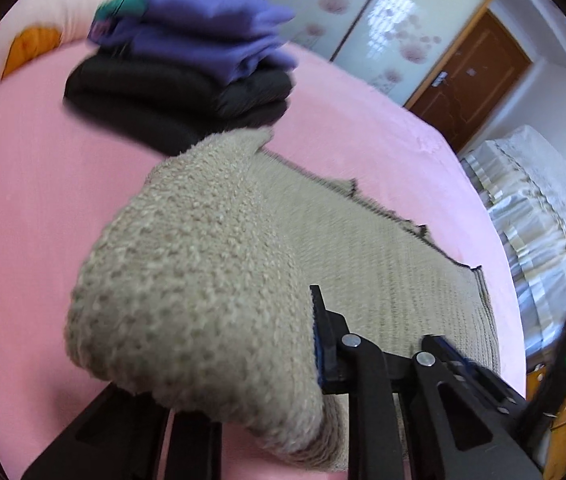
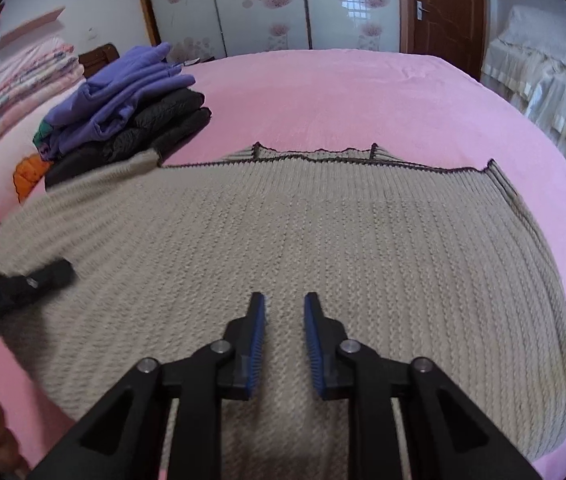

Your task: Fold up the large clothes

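Note:
A beige knitted sweater (image 2: 303, 232) with dark trim lies flat on the pink bed (image 2: 343, 92). My left gripper (image 1: 283, 360) is shut on the sweater's left sleeve (image 1: 199, 280) and holds it lifted over the body; only its right finger (image 1: 323, 332) shows, the other is hidden under the knit. It also shows in the right wrist view (image 2: 43, 276) at the left. My right gripper (image 2: 283, 344) is open and empty, low over the sweater's lower middle.
A stack of folded clothes, purple (image 2: 123, 92) on black (image 2: 155, 128), sits at the bed's far left; it also shows in the left wrist view (image 1: 187, 60). Pink bedding (image 2: 11, 92) lies left. Wardrobe doors (image 2: 267, 4) stand behind, a covered sofa (image 2: 543, 80) to the right.

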The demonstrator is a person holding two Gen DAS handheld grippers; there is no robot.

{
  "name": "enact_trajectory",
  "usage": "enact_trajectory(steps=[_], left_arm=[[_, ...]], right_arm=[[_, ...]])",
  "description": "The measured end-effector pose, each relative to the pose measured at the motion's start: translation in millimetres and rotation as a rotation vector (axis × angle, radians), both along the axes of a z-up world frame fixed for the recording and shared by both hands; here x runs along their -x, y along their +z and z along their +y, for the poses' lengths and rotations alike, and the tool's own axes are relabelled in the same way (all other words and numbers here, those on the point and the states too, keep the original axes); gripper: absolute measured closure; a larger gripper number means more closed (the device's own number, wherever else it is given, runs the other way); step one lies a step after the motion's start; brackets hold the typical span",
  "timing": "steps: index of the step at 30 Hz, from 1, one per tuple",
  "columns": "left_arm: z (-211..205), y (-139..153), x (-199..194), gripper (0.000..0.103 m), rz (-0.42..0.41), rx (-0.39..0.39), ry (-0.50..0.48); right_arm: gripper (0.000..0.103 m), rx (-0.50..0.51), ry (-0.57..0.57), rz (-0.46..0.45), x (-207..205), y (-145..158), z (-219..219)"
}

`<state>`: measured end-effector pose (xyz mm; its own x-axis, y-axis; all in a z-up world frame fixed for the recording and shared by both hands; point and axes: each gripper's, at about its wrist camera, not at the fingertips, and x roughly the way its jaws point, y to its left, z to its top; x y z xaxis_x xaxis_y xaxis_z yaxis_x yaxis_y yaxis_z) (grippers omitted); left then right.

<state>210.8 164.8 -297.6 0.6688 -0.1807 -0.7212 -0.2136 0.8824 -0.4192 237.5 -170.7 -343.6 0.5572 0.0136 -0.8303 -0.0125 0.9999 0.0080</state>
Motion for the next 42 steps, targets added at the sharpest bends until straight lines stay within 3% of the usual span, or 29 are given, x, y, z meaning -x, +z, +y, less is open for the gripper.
enact_trajectory(steps=[5,8,14,17,20,26,29,31,34,36,37,39,42], left_arm=[[-32,37,-3,0.091,-0.100,-0.065,-0.073],[-59,49,-8,0.091,-0.148,-0.094,-0.136],[-107,67,-14,0.092,-0.213,-0.115,-0.247],[-138,80,-11,0.092,-0.255,-0.125,-0.338],[-174,87,-7,0.092,-0.285,-0.126,-0.441],[-253,73,0,0.092,-0.309,-0.085,-0.663],[-295,37,-4,0.092,-0.205,-0.103,-0.778],[-306,18,-8,0.091,-0.149,-0.135,-0.803],[-309,3,-8,0.084,-0.116,-0.148,-0.820],[-307,1,-9,0.070,-0.092,-0.129,-0.842],[-305,3,-9,0.069,-0.084,-0.119,-0.850],[-302,15,-8,0.054,-0.071,-0.073,-0.870],[-286,39,-4,0.043,-0.070,0.000,-0.875]], right_arm=[[0.094,-0.013,0.034,0.097,-9,-31,-3],[0.094,-0.054,0.038,0.104,-8,-36,-10],[0.095,-0.162,0.060,0.123,-3,-29,-29],[0.095,-0.236,0.002,0.125,7,-20,-51],[0.095,-0.242,-0.081,0.101,26,-7,-84],[0.095,-0.184,-0.264,0.072,72,11,-162],[0.094,-0.140,-0.344,0.092,91,11,-199],[0.098,-0.148,-0.368,0.102,100,11,-213],[0.098,-0.171,-0.357,0.101,106,13,-216],[0.094,-0.162,-0.345,0.107,106,14,-213],[0.094,-0.166,-0.343,0.111,106,15,-213],[0.094,-0.185,-0.352,0.115,104,19,-214],[0.094,-0.212,-0.369,0.115,102,35,-221]])
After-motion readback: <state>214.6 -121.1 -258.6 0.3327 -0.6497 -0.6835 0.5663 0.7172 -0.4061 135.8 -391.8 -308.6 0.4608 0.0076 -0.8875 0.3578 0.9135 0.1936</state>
